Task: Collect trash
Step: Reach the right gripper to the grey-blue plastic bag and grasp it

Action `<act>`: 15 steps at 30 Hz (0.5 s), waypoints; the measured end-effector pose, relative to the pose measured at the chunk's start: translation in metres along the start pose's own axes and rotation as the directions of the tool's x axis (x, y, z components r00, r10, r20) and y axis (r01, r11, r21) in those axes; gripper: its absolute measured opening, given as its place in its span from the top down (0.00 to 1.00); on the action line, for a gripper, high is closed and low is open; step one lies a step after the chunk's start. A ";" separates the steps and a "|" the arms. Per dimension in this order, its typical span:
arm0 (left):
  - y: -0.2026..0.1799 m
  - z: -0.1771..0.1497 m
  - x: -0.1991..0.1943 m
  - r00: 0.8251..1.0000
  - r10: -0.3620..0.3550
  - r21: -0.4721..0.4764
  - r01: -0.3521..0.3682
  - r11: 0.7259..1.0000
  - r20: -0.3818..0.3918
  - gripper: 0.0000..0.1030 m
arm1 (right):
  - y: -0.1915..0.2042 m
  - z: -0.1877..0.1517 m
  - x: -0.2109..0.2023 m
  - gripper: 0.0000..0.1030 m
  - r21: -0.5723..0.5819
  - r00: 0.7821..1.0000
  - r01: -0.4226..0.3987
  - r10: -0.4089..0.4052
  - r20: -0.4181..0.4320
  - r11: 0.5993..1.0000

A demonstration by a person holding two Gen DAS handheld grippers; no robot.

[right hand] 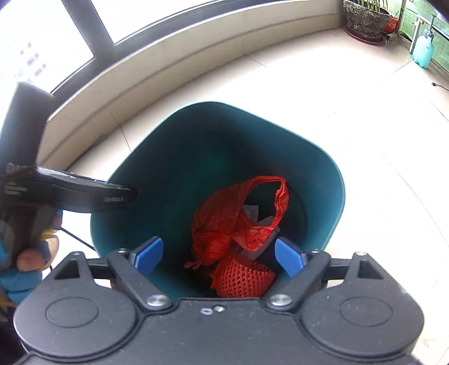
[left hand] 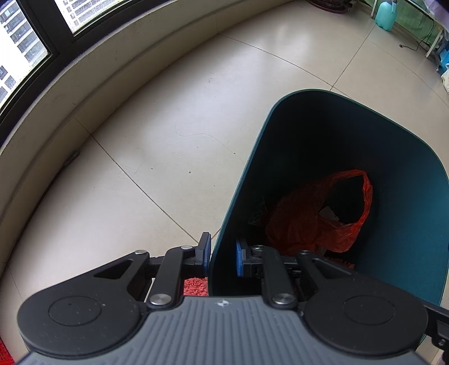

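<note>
A teal bin (left hand: 407,210) stands on the tiled floor. My left gripper (left hand: 223,254) is shut on its near left wall, one blue pad outside and one inside. In the bin lie a crumpled red plastic bag (left hand: 308,221) and some paper. The right wrist view looks down into the same bin (right hand: 336,179). My right gripper (right hand: 219,255) hangs open over its mouth with nothing between the blue pads. Below it are the red bag (right hand: 224,219) and a red foam net (right hand: 241,280). The left gripper (right hand: 130,196) and a gloved hand (right hand: 28,252) show at that view's left edge.
A low sill and dark-framed window (left hand: 33,36) curve along the left and far side. A plant pot (right hand: 364,19) and a teal spray bottle (right hand: 423,50) stand at the far right. A thin cable (left hand: 415,46) lies on the tiled floor (left hand: 168,126).
</note>
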State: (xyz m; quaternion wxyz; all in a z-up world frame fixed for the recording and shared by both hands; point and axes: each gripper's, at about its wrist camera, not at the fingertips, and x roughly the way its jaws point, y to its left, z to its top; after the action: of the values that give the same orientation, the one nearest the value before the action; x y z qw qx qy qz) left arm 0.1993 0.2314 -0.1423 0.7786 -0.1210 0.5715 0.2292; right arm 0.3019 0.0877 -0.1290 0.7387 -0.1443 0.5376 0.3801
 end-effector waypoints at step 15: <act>-0.007 -0.002 -0.002 1.000 0.023 0.011 -0.023 1.000 0.006 0.84 | -0.159 -0.082 -0.015 0.12 0.355 0.977 0.208 -0.209 -0.036 0.911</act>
State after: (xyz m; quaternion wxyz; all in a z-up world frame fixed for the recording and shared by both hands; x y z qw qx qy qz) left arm 0.2011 0.2240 -0.1419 0.7784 -0.1095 0.5717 0.2352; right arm 0.3579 -0.0761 -0.1784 0.7896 -0.0638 0.5781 0.1956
